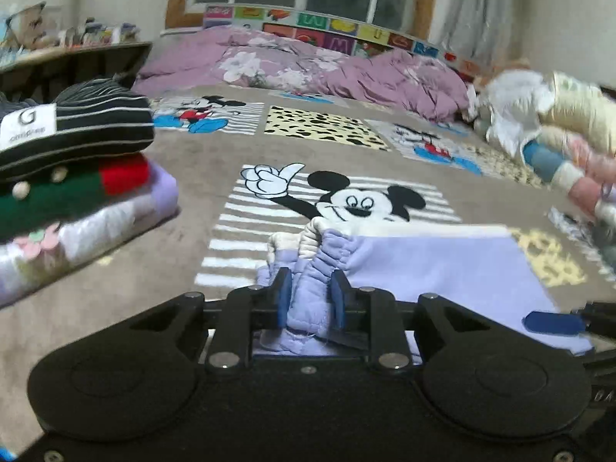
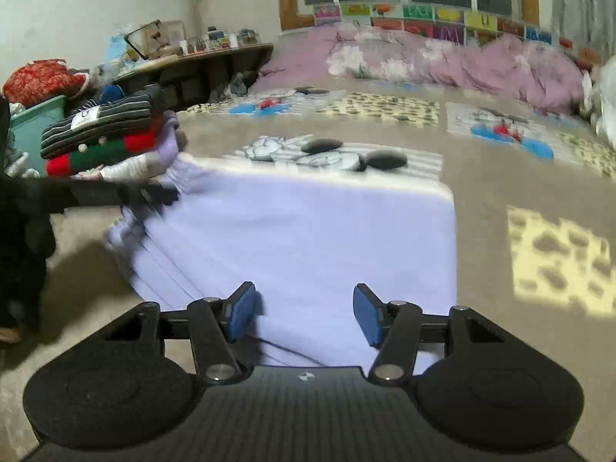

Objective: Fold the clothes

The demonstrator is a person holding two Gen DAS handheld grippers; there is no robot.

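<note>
A lavender garment [image 1: 442,269] lies folded flat on the cartoon-mouse blanket [image 1: 192,154]. In the left wrist view my left gripper [image 1: 311,296] is shut on the garment's gathered elastic waistband, with bunched fabric pinched between the blue pads. From the right wrist view the same garment [image 2: 308,223] spreads out as a neat rectangle. My right gripper [image 2: 304,313] hangs open over its near edge, pads apart and pressing on nothing. The left gripper [image 2: 154,194] shows there as a dark shape at the garment's left side. One right fingertip [image 1: 554,322] shows at the garment's right corner.
A stack of folded clothes [image 1: 73,161], striped black on top, stands at the left [image 2: 111,134]. A crumpled purple duvet [image 1: 308,65] lies at the far end under the window. Loose pale clothes [image 1: 539,115] are heaped at the right. A teal bin [image 2: 34,123] and a cluttered shelf [image 2: 200,61] stand beyond the bed.
</note>
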